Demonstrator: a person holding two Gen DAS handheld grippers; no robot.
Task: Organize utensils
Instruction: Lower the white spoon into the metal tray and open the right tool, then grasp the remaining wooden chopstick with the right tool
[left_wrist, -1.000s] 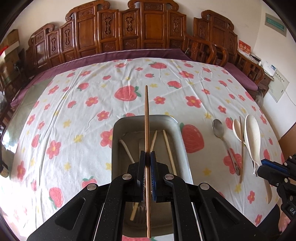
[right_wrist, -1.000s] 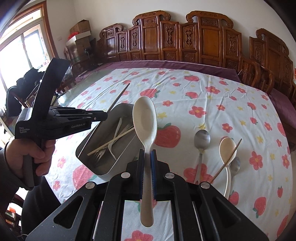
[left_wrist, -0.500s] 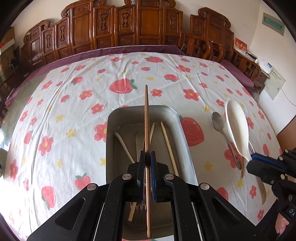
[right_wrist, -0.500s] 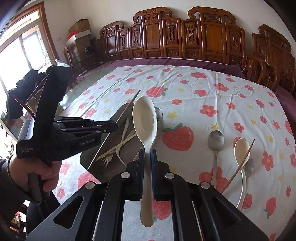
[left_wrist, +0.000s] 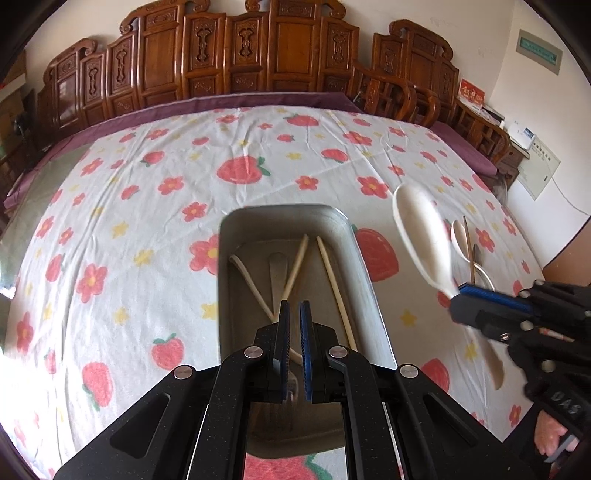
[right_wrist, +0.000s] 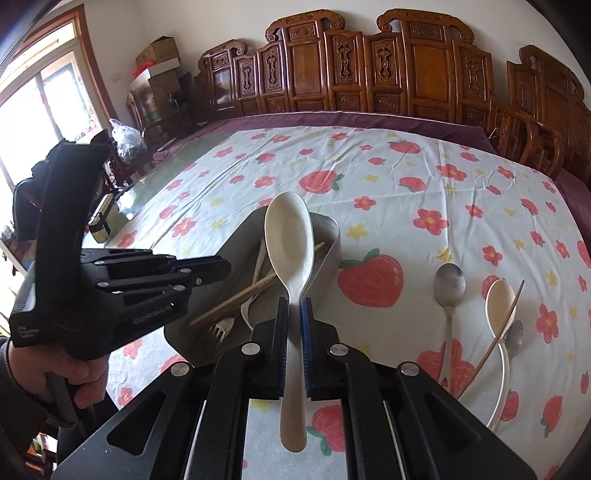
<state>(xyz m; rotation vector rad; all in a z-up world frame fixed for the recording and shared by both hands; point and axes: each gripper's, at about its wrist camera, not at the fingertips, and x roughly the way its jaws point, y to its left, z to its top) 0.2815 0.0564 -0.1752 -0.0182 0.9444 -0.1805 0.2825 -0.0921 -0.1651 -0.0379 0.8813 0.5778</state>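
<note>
- The large cream-white plastic spoon (right_wrist: 290, 243) is the thing I carry now. My right tongs (right_wrist: 294, 325) pinch it at the neck of its handle, the two pads pressed on both sides of it, the bowl pointing forward and the handle end hanging toward me.
- Its long axis runs along the fingers of the tongs, away from me, and it is tilted down to the desk (right_wrist: 406, 177) with the strawberry and flower cloth.
- The grey rectangular metal tray (right_wrist: 328, 258) lies just ahead and a little to the left of the spoon; in the right wrist view the bowl covers the right far corner of the tray. I judge that the spoon is above the tray's edge, not yet inside it, so the coming move is forward-left and down, with the spoon turned along the long side of the tray.
- Inside the tray (left_wrist: 369, 295) there are pale chopsticks (left_wrist: 334, 280), a metal fork (right_wrist: 221, 326) and other thin utensils.
- My left tongs (left_wrist: 294, 321) hang over the near part of the tray. They show only a thin gap and I see nothing between them: pressed nearly together, empty.
- The right hand is nearer to this job, because it holds the spoon.
- Still on the cloth at the right: a steel spoon (right_wrist: 448, 286), a smaller cream spoon (right_wrist: 498, 302) and a brown chopstick (right_wrist: 502, 328) lying across it.
</note>
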